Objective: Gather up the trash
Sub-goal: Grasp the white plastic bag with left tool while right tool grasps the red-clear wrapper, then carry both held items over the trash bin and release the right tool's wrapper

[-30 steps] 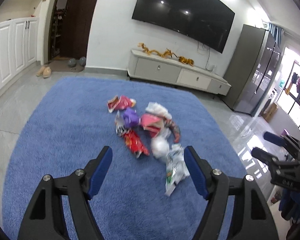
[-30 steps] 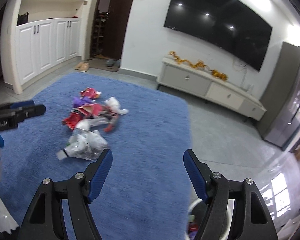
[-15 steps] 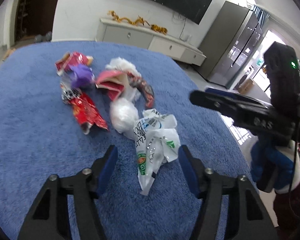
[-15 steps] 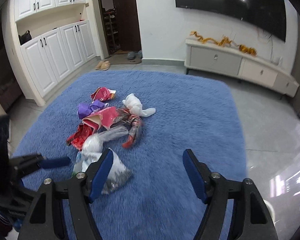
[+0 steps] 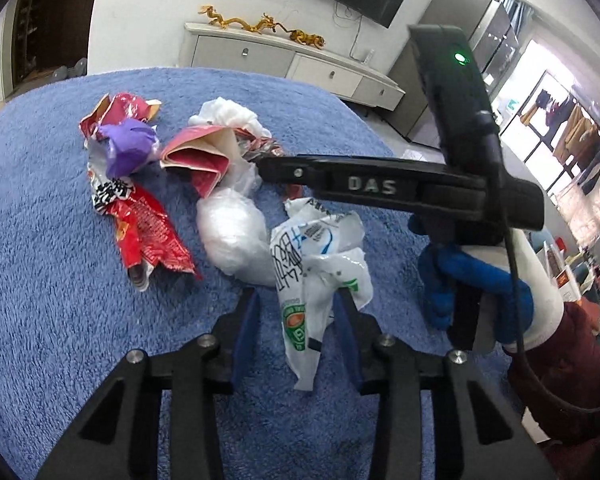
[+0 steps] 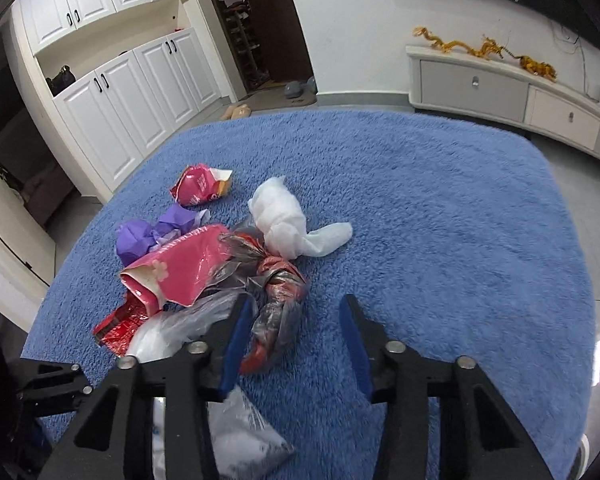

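A heap of trash lies on a blue rug (image 5: 40, 300). My left gripper (image 5: 298, 312) is open, its fingers on either side of a white printed plastic bag (image 5: 312, 276). Beside the bag lie a clear plastic wad (image 5: 232, 236), a red snack wrapper (image 5: 148, 236), a pink carton (image 5: 204, 156) and purple paper (image 5: 128, 148). My right gripper (image 6: 296, 320) is open over a knotted red and grey bag (image 6: 276, 300). It also shows in the left wrist view (image 5: 268, 168), crossing above the heap. The pink carton (image 6: 180, 268) and a white wad (image 6: 284, 220) lie just beyond it.
A low white TV cabinet (image 6: 500, 88) stands along the far wall past the rug (image 6: 460, 240). White cupboards (image 6: 132, 80) and a dark doorway are at the left. A grey fridge (image 5: 460, 40) stands at the right. Tiled floor surrounds the rug.
Both grippers have come down and forward to the heap. The left jaws have narrowed around the white printed bag. The right gripper has reached the knotted bag.
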`<state>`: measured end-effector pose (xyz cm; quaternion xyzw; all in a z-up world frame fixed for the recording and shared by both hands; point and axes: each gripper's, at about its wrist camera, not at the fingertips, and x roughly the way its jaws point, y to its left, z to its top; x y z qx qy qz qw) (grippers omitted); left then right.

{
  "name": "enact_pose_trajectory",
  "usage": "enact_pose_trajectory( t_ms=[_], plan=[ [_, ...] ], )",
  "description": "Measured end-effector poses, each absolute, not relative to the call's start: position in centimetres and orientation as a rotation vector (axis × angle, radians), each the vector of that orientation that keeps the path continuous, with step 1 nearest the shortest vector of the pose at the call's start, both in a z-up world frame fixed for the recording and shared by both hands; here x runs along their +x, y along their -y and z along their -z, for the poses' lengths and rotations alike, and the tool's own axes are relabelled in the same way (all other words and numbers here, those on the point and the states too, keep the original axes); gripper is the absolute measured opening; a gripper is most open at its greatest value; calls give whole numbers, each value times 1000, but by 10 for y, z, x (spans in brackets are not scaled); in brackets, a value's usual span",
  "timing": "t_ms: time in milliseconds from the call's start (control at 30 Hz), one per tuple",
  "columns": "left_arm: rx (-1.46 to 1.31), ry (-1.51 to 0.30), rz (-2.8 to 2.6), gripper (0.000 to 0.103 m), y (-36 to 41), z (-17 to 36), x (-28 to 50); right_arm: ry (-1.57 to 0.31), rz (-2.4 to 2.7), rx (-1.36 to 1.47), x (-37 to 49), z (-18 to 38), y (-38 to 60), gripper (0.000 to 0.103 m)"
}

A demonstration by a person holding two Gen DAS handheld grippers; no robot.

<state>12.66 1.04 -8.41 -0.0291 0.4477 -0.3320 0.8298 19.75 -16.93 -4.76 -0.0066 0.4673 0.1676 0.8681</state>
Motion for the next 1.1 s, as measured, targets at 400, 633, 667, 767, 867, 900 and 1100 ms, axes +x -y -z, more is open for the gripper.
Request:
enact_pose_trajectory(
  t_ms=[400, 633, 667, 767, 867, 900, 1100],
  plan=[
    [40, -928, 667, 22, 11, 88, 126, -934, -368, -81, 180, 39, 165, 16],
    [22, -938, 658, 16, 19, 90, 132, -903, -373, -101, 172, 32, 163, 15],
    [13, -941, 656, 15, 19, 90, 131, -897, -371, -104, 169, 30, 164, 15],
    [-2, -940, 655, 12, 18, 85, 127, -877, -360, -119, 161, 23, 169, 15],
    [-17, -931, 653, 11, 18, 78, 120, -859, -337, -136, 147, 15, 173, 14],
    [-19, -926, 654, 10, 19, 75, 116, -852, -326, -146, 140, 11, 175, 14],
    [-23, -903, 668, 10, 24, 60, 93, -815, -257, -179, 103, -10, 198, 14]
  ],
)
